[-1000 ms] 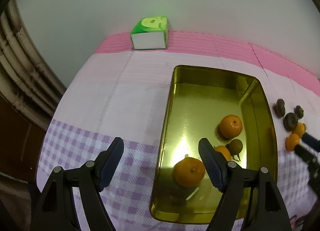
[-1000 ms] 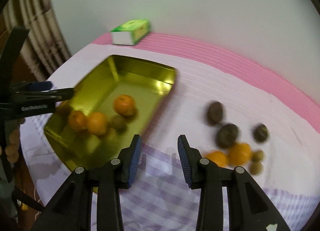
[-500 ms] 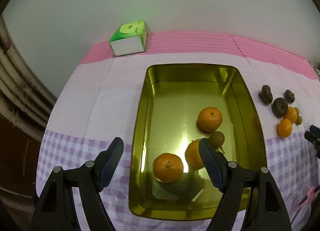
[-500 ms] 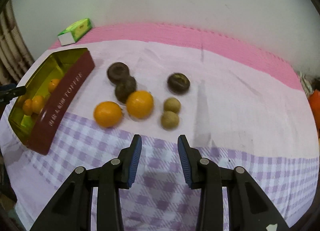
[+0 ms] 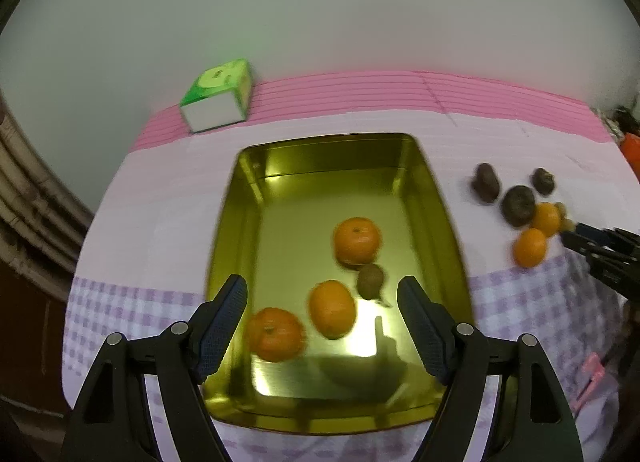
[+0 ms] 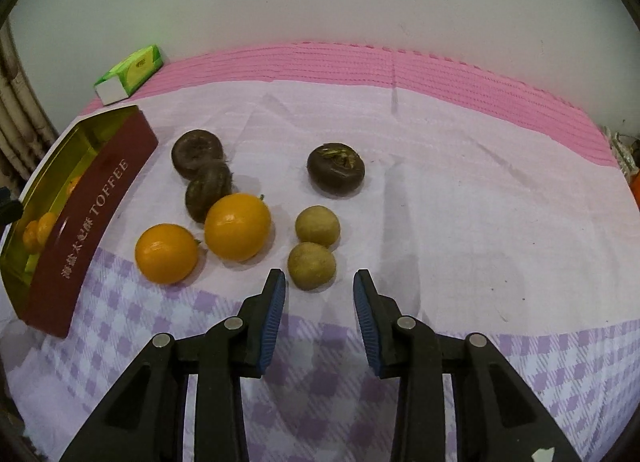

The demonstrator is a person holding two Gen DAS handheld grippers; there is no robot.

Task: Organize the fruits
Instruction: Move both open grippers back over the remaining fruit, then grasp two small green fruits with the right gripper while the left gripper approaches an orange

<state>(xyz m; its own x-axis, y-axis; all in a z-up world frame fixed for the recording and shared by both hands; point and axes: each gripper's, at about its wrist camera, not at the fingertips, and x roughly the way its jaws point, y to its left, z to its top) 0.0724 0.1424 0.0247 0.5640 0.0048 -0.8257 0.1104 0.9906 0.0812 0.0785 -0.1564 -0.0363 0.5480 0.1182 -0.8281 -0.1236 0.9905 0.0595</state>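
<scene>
A gold tin point(image 5: 444, 221) with a dark red outer wall point(image 6: 92, 221) holds three oranges point(image 5: 357, 240) and a small brown fruit point(image 5: 370, 281). My left gripper point(image 5: 322, 286) hangs open above the tin's near half, gripping nothing. On the cloth to the tin's right lie two oranges point(image 6: 166, 254), two small tan fruits point(image 6: 311, 266) and three dark brown fruits point(image 6: 336, 169). My right gripper point(image 6: 319, 276) sits low just in front of the nearer tan fruit. Its jaws are closing, with nothing between the pads. It also shows at the right edge of the left wrist view point(image 5: 576, 236).
A green and white box point(image 5: 218, 95) stands at the back left of the table, near the wall. The checked and pink cloth point(image 6: 460, 201) covers the table. Curtain folds point(image 5: 24, 197) hang at the far left. Bare cloth lies to the right of the loose fruits.
My right gripper swung from beside the tin to the loose fruits and dropped closer to them. My left gripper slid right, so the tin now lies straight beneath it.
</scene>
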